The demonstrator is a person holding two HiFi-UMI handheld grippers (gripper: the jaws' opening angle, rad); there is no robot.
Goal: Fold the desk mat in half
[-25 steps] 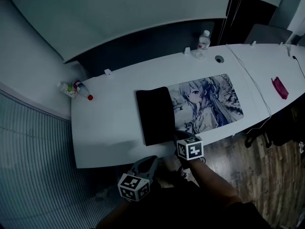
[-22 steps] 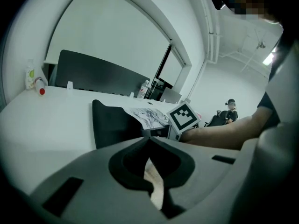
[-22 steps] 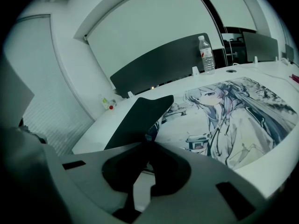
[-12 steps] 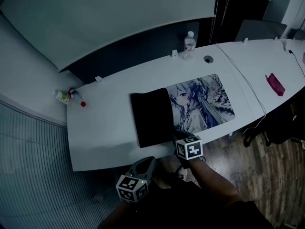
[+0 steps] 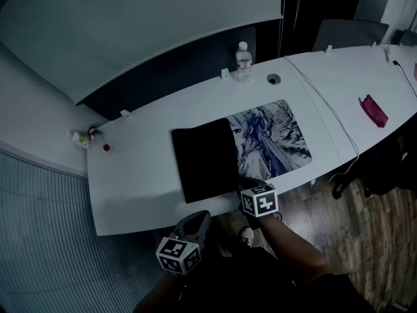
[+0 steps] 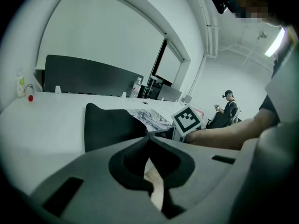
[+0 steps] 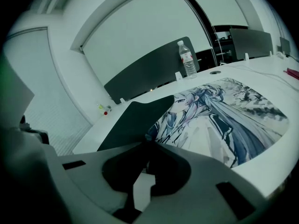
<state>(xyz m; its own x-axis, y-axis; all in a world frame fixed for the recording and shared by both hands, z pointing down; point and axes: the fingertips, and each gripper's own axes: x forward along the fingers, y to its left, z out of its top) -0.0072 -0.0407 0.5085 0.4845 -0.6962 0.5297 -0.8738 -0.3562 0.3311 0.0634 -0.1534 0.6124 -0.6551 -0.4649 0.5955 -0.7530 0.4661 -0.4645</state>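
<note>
Black-backed desk mat [image 5: 270,139] lengthwise along table [image 5: 137,175], right tongs [image 7: 147,142] clamped on it, left tongs [image 6: 149,139] together.

The worktop [image 5: 140,175] runs off the picture's right edge. The right tongs [image 5: 243,186] hide the near edge of the mat [image 5: 267,139]. The far-left items [image 5: 81,137] are too small to tell.

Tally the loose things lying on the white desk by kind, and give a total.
desk mat: 1
water bottle: 1
small bottles at the left end: 2
cable: 1
magenta item: 1
Total: 6
</note>
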